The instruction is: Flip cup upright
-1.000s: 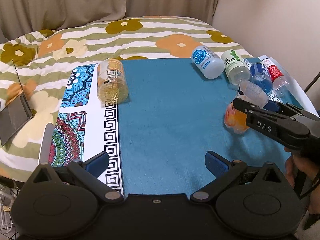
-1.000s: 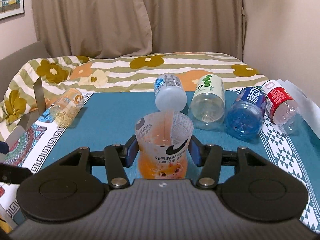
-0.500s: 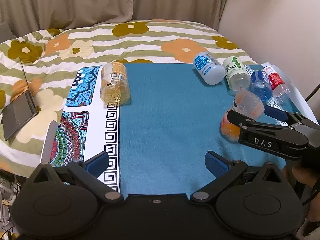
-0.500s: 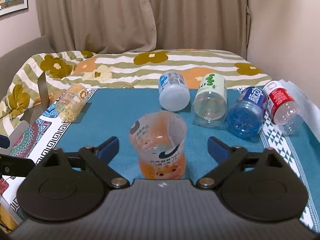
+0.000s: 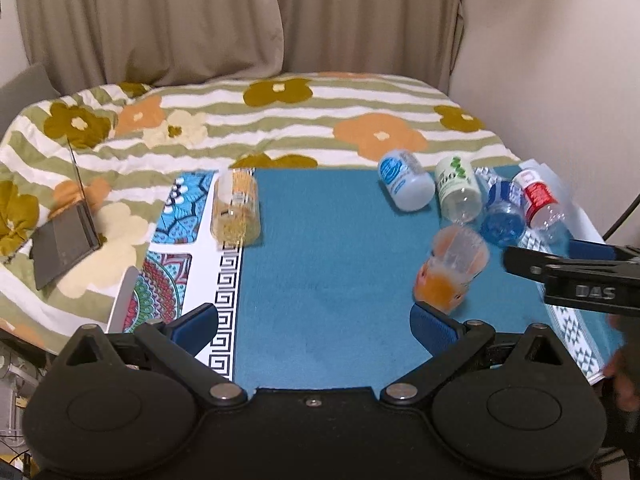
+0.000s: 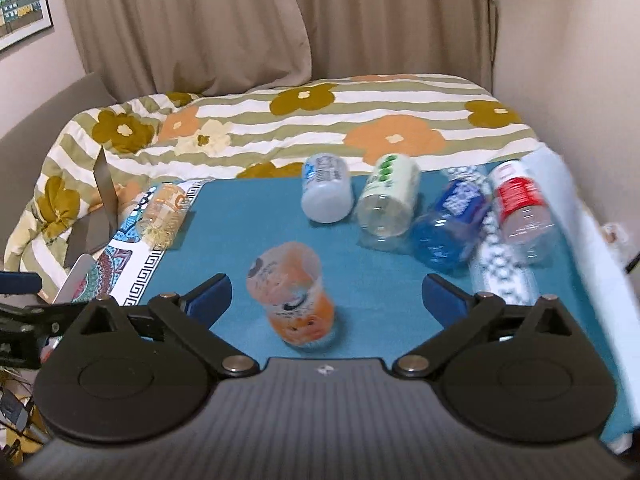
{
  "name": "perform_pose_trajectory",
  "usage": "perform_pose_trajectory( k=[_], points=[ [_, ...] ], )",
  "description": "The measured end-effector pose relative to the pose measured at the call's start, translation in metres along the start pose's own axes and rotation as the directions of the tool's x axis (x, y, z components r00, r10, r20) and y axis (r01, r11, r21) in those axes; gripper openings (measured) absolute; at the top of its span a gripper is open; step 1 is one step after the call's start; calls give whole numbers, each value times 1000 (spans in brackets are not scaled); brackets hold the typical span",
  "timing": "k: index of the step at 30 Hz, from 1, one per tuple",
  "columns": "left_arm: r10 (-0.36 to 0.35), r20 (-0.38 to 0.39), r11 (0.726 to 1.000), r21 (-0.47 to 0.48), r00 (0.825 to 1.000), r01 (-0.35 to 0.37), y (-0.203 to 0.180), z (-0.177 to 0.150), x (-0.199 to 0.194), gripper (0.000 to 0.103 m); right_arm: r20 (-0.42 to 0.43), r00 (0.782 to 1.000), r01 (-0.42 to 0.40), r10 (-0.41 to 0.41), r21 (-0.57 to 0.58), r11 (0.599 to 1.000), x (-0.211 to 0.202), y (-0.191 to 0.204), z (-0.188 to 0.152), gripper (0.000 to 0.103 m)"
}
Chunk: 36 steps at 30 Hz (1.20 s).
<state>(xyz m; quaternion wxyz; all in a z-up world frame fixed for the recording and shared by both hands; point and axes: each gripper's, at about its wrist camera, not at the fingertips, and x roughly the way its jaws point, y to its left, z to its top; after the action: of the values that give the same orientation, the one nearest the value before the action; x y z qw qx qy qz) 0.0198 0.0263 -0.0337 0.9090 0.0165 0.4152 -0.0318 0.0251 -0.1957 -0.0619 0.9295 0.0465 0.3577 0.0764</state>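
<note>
The orange cup [image 6: 294, 294] stands upright on the blue mat [image 5: 328, 264], with nothing holding it. The right gripper [image 6: 326, 294] is wide apart with the cup near its left finger, and its side reads "DAS"; the left gripper [image 5: 314, 326] is wide apart too. A red bottle [image 6: 520, 210], a blue bottle [image 6: 450, 224] and a bottle with green dots [image 6: 390, 200] lie behind, their words too blurry to read.

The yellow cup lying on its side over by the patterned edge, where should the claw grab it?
Grab the yellow cup around the middle of its round wall, coming down from above with one pad on each long side. It lies on its side with one end toward the camera, so its curved sides are free. The open left claw looks nearer.
</note>
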Motion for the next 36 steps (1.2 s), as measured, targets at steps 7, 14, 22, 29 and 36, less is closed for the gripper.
perform_pose_trajectory(
  k=[7,14,22,29,36],
  points=[
    [59,90,998,15,994,-61,-19,3,-22,103,-32,997,65,-65,-18,998,-44,-22,12,103],
    [60,124,998,18,991,-63,-26,1,-29,103,-82,992,98,-97,5,995,-58,-33,6,103],
    [58,129,998,25,990,-62,-27,-5,-32,103,-105,987,123,-122,8,992,-60,-31,-1,103],
    [56,140,998,34,989,-61,-27,-5,-35,103,-110,985,133,-131,11,991,-61,-30,-2,103],
    [53,147,997,42,988,-60,-29,-5,-37,103,-111,985,137,-135,10,990,-62,-29,-2,103]
  ],
)
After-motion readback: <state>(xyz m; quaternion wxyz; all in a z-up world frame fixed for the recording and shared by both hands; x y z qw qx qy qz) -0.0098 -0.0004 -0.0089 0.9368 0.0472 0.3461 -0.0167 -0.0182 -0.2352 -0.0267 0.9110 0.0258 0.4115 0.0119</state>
